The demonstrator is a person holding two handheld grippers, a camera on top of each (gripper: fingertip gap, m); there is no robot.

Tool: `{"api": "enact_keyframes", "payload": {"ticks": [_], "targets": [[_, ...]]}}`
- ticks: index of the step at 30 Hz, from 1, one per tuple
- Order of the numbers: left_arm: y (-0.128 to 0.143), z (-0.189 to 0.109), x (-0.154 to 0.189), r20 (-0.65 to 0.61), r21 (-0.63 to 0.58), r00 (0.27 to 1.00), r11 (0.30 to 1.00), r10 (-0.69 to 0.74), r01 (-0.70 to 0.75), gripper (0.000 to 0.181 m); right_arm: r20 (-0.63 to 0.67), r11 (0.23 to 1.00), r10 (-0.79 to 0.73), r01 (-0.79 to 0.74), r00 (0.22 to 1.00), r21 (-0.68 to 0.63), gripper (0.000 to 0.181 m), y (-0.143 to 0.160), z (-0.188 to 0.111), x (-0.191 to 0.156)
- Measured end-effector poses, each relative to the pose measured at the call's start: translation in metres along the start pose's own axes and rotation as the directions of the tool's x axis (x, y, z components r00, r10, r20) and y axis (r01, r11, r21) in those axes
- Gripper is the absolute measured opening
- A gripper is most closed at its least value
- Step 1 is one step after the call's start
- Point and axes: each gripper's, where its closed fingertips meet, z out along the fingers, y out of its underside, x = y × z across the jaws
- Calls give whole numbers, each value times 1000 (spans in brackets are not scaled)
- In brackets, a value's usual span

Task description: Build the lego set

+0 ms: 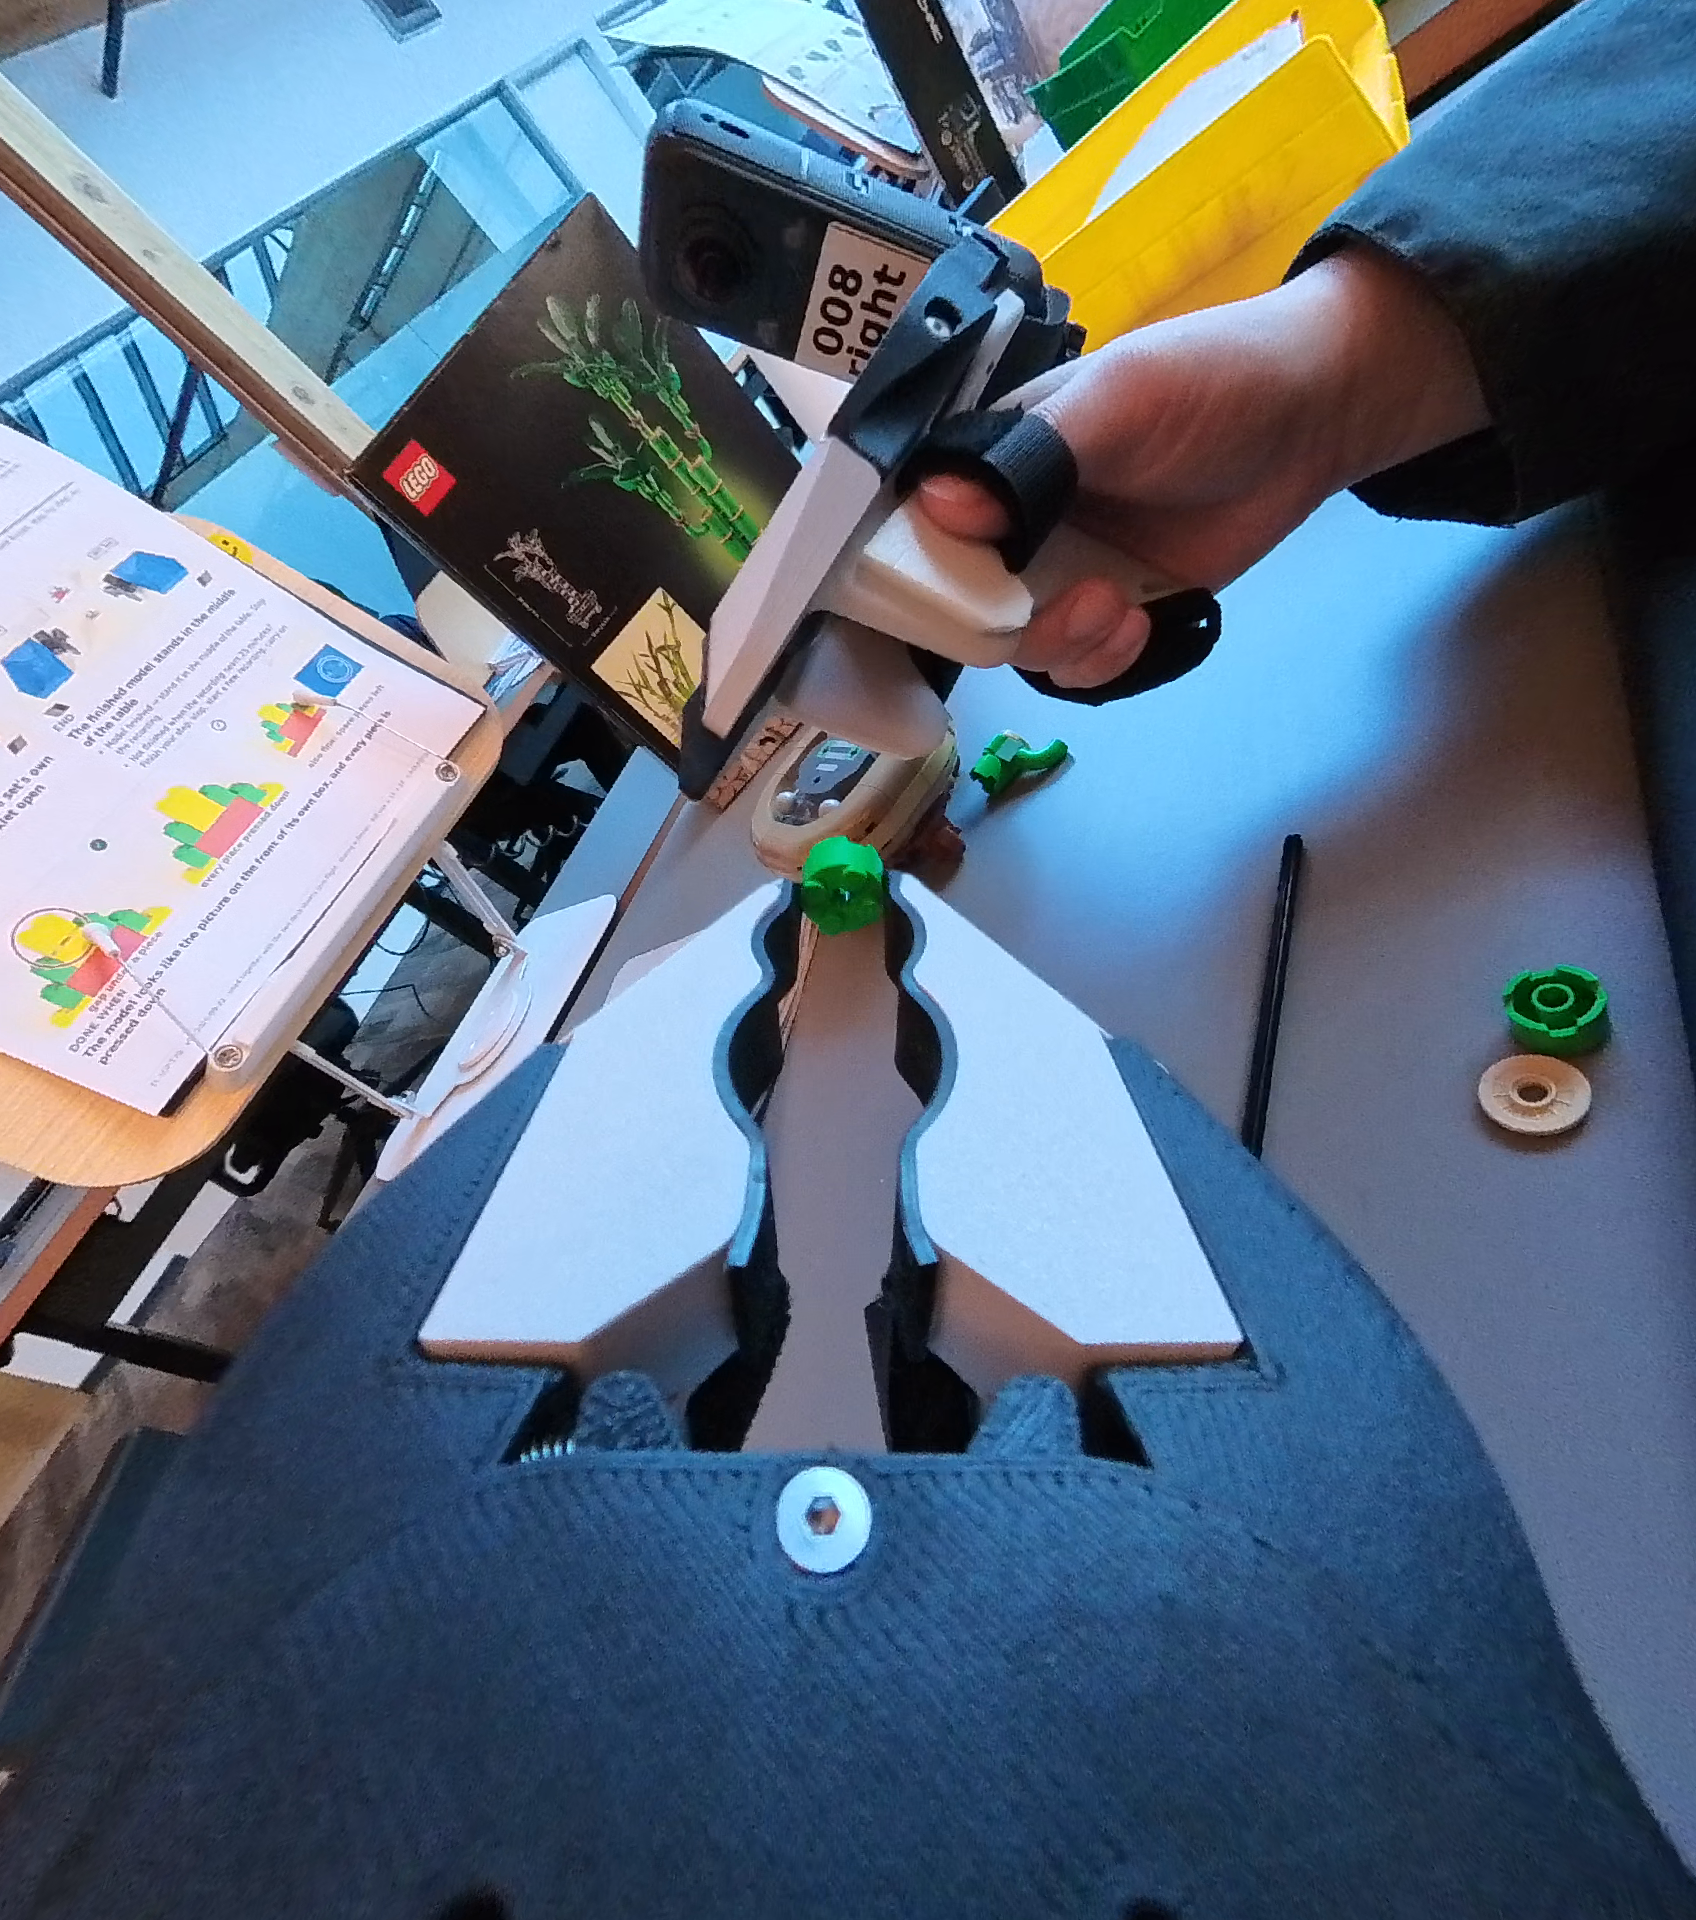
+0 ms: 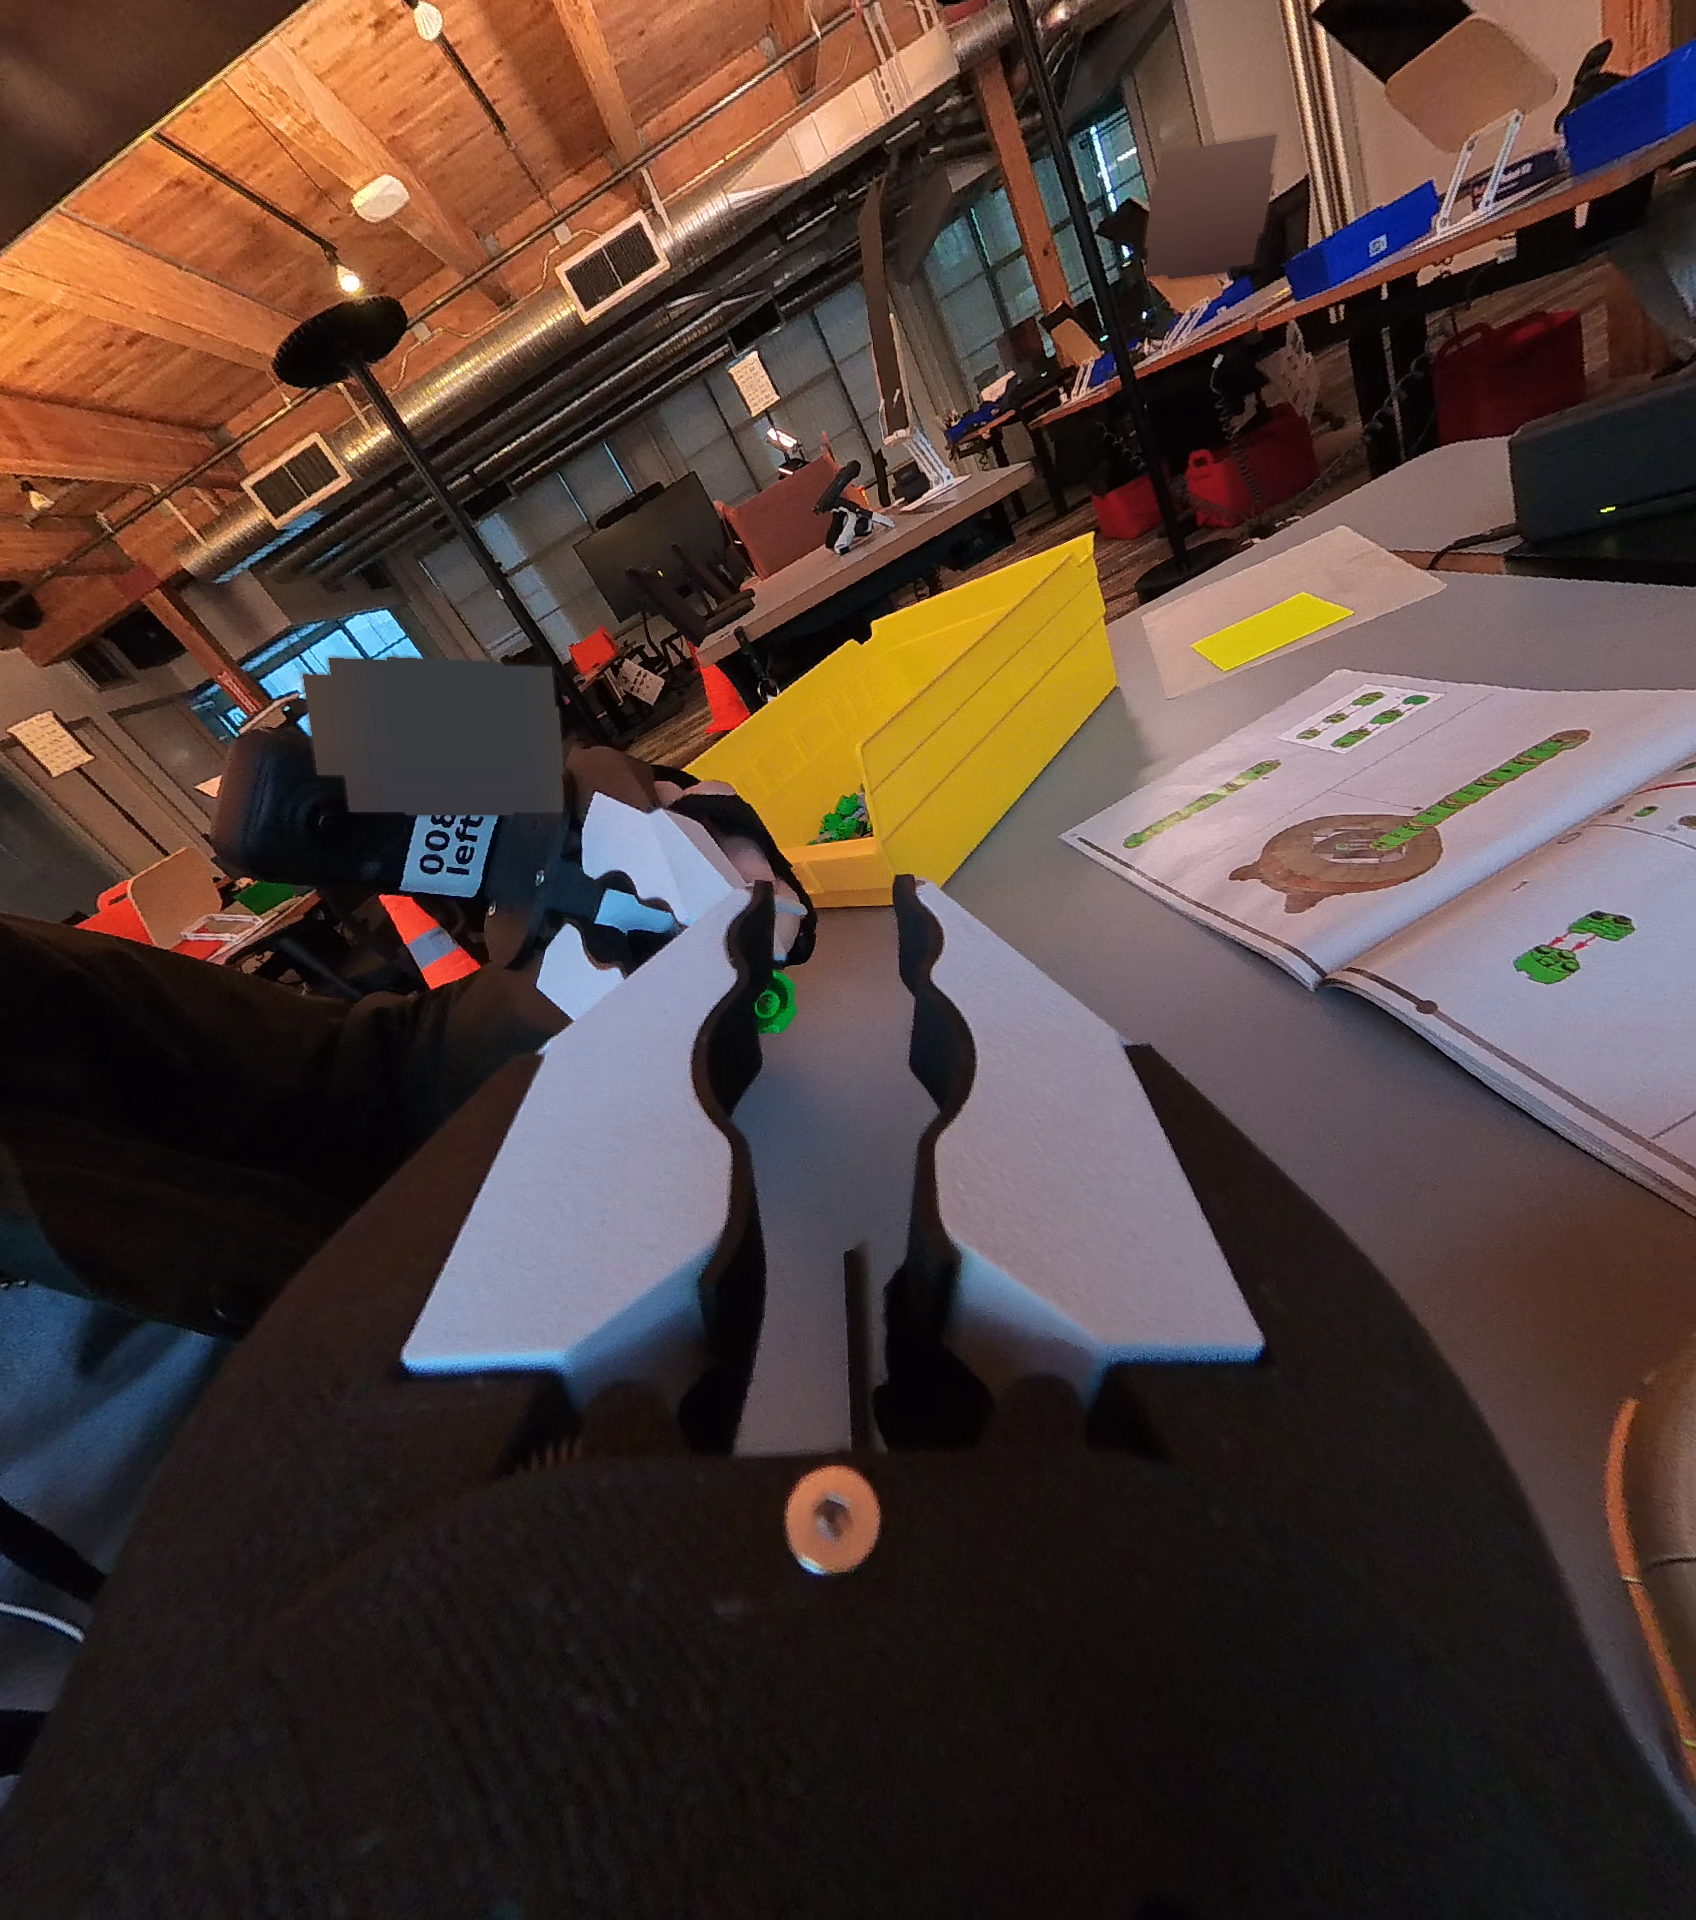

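Note:
My left gripper (image 1: 841, 902) is shut on a small round green Lego piece (image 1: 842, 878), pinched between its fingertips above the grey table (image 1: 1446, 727). Just beyond it stands a tan and brown round model (image 1: 854, 800). My right gripper (image 2: 833, 899) is open and empty; in the left wrist view it (image 1: 719, 758) is held by a hand and points down beside the model. The right wrist view shows the left gripper (image 2: 636, 925) and the green piece (image 2: 773, 1003) just past my left finger. The open instruction booklet (image 2: 1498, 914) lies to the right.
On the table lie a green curved piece (image 1: 1015, 764), a black rod (image 1: 1270, 997), a green round piece (image 1: 1556, 1008) and a tan round plate (image 1: 1535, 1093). The Lego box (image 1: 595, 488) stands behind. A yellow bin (image 2: 927, 717) and a paper sheet on a stand (image 1: 148, 727) flank the area. My left tips are roughly 12 cm from the tan round plate (image 1: 1535, 1093).

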Motion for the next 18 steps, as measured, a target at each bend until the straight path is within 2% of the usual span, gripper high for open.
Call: {"api": "enact_keyframes", "payload": {"ticks": [18], "targets": [[9,3,2,10,-51,998,997,54,-53,14,-144,998,-49,42,988,-49,7,6,-5,23]]}}
